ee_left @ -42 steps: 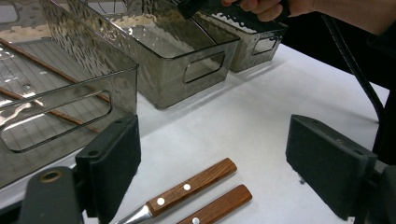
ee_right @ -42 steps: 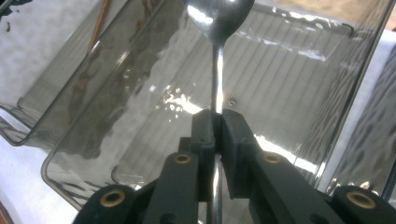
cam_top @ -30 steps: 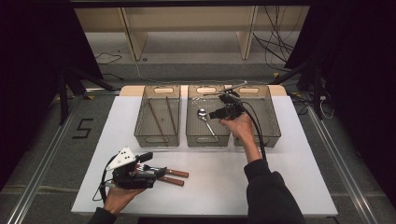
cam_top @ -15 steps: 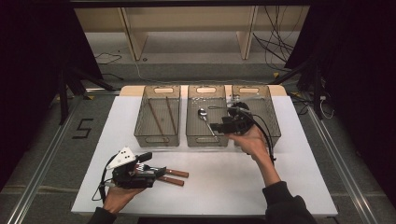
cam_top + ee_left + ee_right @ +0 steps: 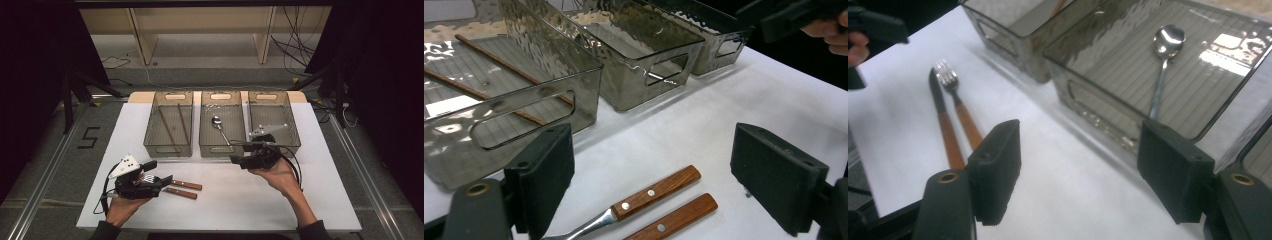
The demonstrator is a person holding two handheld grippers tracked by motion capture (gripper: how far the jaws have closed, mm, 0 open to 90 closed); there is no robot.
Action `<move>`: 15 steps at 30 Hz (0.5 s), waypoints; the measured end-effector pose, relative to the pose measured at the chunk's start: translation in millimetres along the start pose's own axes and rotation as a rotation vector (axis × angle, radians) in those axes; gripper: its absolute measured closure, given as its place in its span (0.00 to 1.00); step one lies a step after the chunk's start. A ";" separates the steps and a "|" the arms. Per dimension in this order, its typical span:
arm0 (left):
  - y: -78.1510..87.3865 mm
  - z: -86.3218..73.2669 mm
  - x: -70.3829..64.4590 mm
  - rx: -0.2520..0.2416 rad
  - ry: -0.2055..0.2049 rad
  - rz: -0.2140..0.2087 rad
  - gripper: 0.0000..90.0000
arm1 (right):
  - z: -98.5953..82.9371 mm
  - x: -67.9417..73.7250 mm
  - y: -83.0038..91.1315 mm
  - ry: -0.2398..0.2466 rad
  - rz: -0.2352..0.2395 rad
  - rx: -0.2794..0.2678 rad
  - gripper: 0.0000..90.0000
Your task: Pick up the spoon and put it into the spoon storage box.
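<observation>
Presently both tools are released and empty. The left gripper (image 5: 167, 181) rests low on the table (image 5: 280, 200), jaws spread wide; in the left gripper view the fork (image 5: 644, 195) and knife (image 5: 676, 219) lie between and just ahead of them, wooden handles pointing away from the tool, side by side and nearly touching. The right gripper (image 5: 235, 159) hangs just short of the near wall of the middle bin (image 5: 221, 150), jaws likewise apart; the spoon (image 5: 1162, 65) lies inside that bin, beyond its right jaw.

Risks, as judged:
- The two handles lie so close that a closing grip may catch both, or clamp one and skid the other off across the sheet.
- A low approach may scrape the jaws on the table.
- The right tool, near the bin wall, may nudge the bin if it is moved carelessly.
</observation>
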State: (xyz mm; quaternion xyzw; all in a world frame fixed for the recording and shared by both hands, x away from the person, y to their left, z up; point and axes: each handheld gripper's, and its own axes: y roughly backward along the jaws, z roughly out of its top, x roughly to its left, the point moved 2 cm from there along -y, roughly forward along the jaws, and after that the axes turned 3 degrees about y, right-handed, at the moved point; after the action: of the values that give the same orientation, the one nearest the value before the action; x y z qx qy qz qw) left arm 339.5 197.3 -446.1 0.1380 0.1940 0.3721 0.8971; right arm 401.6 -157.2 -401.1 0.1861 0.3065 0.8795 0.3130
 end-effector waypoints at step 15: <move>0.5 4.5 1.3 0.050 -0.027 0.002 0.19 | -25.1 12.1 13.2 0.023 0.015 0.006 0.36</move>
State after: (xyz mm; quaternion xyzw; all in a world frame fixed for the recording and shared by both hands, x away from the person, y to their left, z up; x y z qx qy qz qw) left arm 342.1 198.1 -442.3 0.1654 0.1912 0.3660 0.8956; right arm 373.9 -167.9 -409.5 0.1792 0.3111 0.8830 0.3023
